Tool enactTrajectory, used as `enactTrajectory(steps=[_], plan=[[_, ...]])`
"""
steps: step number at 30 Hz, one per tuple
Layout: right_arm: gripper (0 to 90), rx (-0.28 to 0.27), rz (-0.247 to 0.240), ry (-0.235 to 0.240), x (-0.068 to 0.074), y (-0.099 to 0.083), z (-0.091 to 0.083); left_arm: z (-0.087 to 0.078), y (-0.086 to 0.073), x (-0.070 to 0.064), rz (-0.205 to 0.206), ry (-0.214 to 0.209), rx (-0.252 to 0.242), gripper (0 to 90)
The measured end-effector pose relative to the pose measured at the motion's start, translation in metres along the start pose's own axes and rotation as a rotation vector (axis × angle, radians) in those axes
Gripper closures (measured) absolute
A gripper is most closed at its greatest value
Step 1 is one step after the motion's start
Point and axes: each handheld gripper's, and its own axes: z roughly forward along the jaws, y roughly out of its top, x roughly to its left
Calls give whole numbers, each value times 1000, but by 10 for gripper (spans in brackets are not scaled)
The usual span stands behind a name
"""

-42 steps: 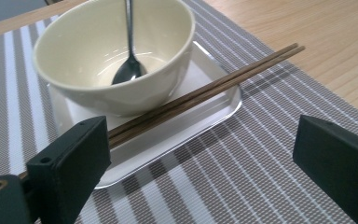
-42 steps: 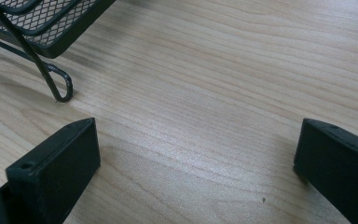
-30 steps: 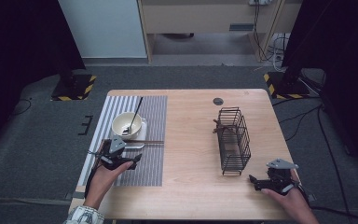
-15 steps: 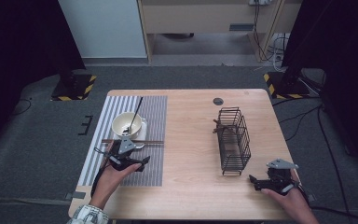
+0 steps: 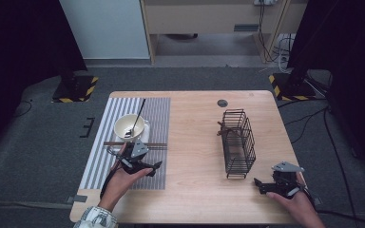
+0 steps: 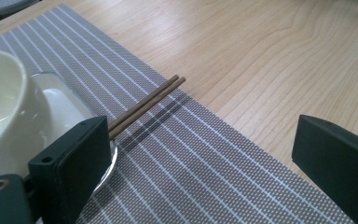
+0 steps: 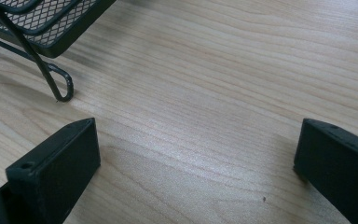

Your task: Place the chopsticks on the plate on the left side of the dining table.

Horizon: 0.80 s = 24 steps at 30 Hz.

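A cream bowl (image 5: pixel 129 127) with a dark-handled utensil (image 5: pixel 139 113) leaning in it stands on a grey striped placemat (image 5: pixel 157 109). A pair of brown chopsticks (image 5: pixel 149 144) lies across the mat just in front of the bowl. My left gripper (image 5: pixel 153 168) hovers open over the mat near the chopsticks. In the left gripper view the chopsticks (image 6: pixel 150 101) lie ahead of the left jaw and the bowl (image 6: pixel 2 109) is at the left. My right gripper (image 5: pixel 259 185) rests open on the wood near the black wire basket (image 5: pixel 238 141), whose foot (image 7: pixel 58 81) is ahead.
The wooden table (image 5: pixel 195 190) has bare room between the mat and the basket. A small dark round disc (image 5: pixel 222 102) sits near the far edge. The bowl rests on a white dish (image 6: pixel 72 105). Dark floor surrounds the table.
My left gripper has moved to the right across the placemat, from its left part toward its right edge. The right gripper has stayed where it was.
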Motion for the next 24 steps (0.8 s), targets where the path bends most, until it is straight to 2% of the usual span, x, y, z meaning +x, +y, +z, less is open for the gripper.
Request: enactTrajectory(steps=[24], plan=[[2,0,0,2,0,0,0,28,18,-26,31,-64,2,40]])
